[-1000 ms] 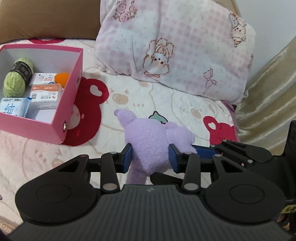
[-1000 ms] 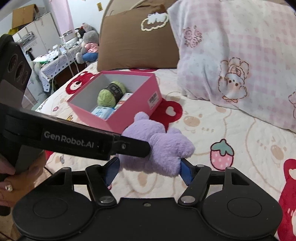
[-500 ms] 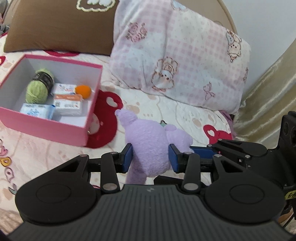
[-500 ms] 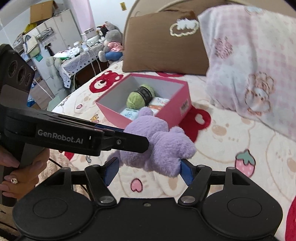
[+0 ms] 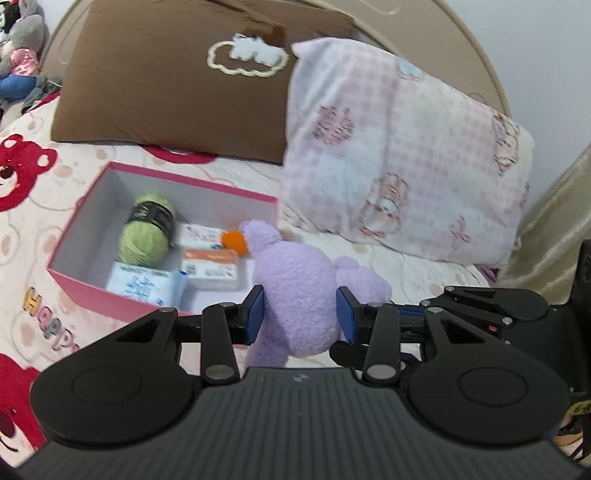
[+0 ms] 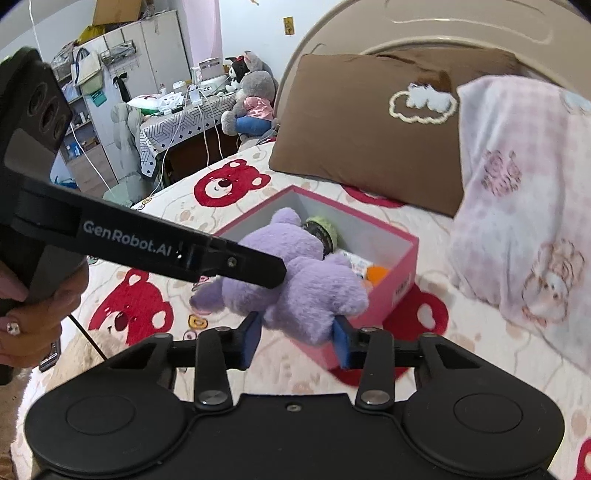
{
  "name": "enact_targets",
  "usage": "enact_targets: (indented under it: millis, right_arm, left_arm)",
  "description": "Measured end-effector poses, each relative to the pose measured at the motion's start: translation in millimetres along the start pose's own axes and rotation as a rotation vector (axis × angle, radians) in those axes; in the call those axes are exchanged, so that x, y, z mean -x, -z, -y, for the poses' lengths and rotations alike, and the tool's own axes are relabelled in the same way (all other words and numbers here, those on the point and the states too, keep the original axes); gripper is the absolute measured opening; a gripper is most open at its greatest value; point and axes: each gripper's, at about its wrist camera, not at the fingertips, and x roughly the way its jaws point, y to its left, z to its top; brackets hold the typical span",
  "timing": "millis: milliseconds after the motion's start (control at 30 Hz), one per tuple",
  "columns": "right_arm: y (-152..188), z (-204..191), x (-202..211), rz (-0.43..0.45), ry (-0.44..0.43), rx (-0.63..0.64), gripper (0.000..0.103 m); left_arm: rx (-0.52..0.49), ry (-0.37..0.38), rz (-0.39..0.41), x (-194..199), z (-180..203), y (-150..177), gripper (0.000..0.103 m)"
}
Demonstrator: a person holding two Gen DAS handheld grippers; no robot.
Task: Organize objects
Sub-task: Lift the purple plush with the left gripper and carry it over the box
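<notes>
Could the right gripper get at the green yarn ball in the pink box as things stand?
Probably not: the right gripper is closed on the purple plush, which hangs between it and the yarn ball inside the pink box.

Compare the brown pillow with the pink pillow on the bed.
The brown pillow is plain dark brown with one white cloud outline stitched on it; the pink pillow is pale pink check printed with cartoon animals and roses. In the left wrist view the brown pillow sits left, behind the pink box, and the pink pillow right, overlapping the brown one's edge. Both lean against the beige headboard.
</notes>
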Motion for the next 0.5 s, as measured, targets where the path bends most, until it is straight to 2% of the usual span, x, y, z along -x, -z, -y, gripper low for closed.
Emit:
enact_targets:
  millis: [100, 300, 500]
  right_arm:
    - [-17.4, -0.7, -18.1, -0.031, 0.002, -0.006, 0.043]
    - [-46.5, 1.9, -68.5, -0.158, 0.017, -0.006, 0.042]
    - [-59.0, 11.3, -116.3, -0.256, 0.021, -0.007, 0.042]
  left_arm:
    - [0.014, -0.015, -0.012, -6.5, -14.1, -13.8, 0.040]
    - [0.010, -0.065, -0.098, -42.5, -43.4, -39.6, 0.040]
    - [0.074, -0.039, -0.176, -83.6, -84.8, -53.0, 0.040]
